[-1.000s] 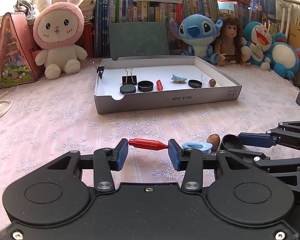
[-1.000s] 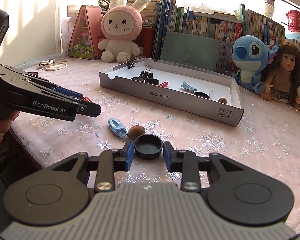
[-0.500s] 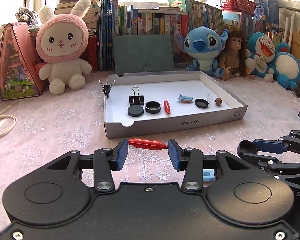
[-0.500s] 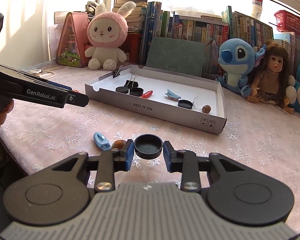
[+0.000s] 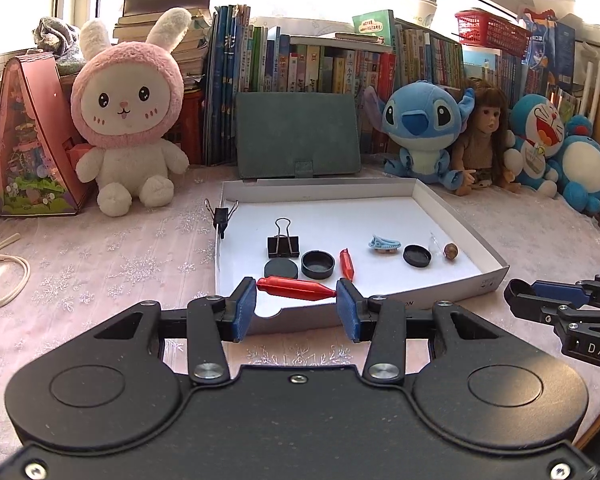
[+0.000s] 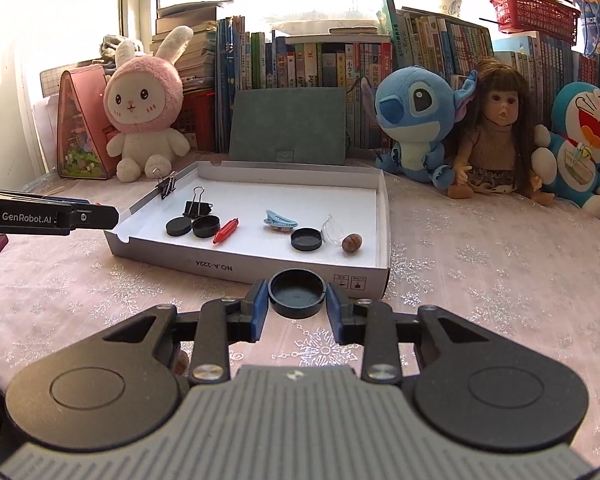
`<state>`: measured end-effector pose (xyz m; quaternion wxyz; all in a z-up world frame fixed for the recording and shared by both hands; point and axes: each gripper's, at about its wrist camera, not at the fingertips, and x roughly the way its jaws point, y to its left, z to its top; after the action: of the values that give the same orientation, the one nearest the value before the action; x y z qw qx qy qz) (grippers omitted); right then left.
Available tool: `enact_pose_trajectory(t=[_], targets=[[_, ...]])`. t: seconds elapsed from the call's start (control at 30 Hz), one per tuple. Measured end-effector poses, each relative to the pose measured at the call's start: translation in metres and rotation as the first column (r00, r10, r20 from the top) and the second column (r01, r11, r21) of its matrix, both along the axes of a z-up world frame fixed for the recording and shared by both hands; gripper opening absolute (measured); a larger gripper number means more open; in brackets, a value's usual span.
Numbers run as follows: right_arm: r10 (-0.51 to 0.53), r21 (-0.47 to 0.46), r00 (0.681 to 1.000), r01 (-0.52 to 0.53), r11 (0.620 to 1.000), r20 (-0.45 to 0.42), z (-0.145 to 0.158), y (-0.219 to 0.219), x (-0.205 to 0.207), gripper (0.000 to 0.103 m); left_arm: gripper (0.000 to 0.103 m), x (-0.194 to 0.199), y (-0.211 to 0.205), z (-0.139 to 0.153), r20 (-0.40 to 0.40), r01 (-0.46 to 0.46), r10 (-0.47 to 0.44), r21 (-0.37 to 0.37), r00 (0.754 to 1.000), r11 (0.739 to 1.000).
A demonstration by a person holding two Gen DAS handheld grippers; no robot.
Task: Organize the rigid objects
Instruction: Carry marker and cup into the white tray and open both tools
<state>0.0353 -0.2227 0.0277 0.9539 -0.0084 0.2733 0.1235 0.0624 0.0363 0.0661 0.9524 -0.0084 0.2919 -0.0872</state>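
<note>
A red peg (image 5: pixel 296 289) is pinched end to end between the fingers of the left gripper (image 5: pixel 296 307), held in the air just in front of the near wall of the white tray (image 5: pixel 452 216). A black cap (image 6: pixel 297 293) is clamped across its rim by the right gripper (image 6: pixel 297 307), also short of the tray's near wall. Risks are judged as follows: the peg is gripped only at its tapered tips — a slight twist could let it pivot and drop onto the surface. The cap's round rim could slip out sideways. The near wall could be clipped on entry, shoving the tray. The middle row is crowded — a second cap (image 6: pixel 307 239) and nut (image 6: pixel 352 243) could be knocked on release.
</note>
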Motion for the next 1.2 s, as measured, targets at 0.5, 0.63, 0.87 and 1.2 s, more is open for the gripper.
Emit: enact_pose_trajectory(t=[0.5, 0.63, 0.87, 1.2], targets=[[-0.038, 0.075, 0.996, 0.044, 0.996, -0.081, 0.037, -0.014, 0.079, 0.038, 0.041, 0.084, -0.012, 0.032, -0.070, 0.014, -0.021, -0.099, 0.997, 0.995], [-0.033, 0.112, 0.987, 0.051, 0.992, -0.157, 0.044, -0.014, 0.112, 0.038, 0.041, 0.116, -0.025, 0.034, -0.130, 0.013, -0.029, -0.122, 0.991, 0.992], [-0.039, 0.111, 0.959, 0.073, 0.991, -0.279, 0.032, -0.001, 0.161, 0.038, 0.041, 0.159, -0.046, 0.016, -0.219, -0.020, -0.002, -0.098, 0.976, 0.995], [-0.045, 0.056, 0.943, 0.067, 0.996, -0.330, 0.005, 0.021, 0.186, 0.038, 0.042, 0.191, -0.069, -0.021, -0.292, -0.054, 0.044, -0.027, 0.955, 0.998]])
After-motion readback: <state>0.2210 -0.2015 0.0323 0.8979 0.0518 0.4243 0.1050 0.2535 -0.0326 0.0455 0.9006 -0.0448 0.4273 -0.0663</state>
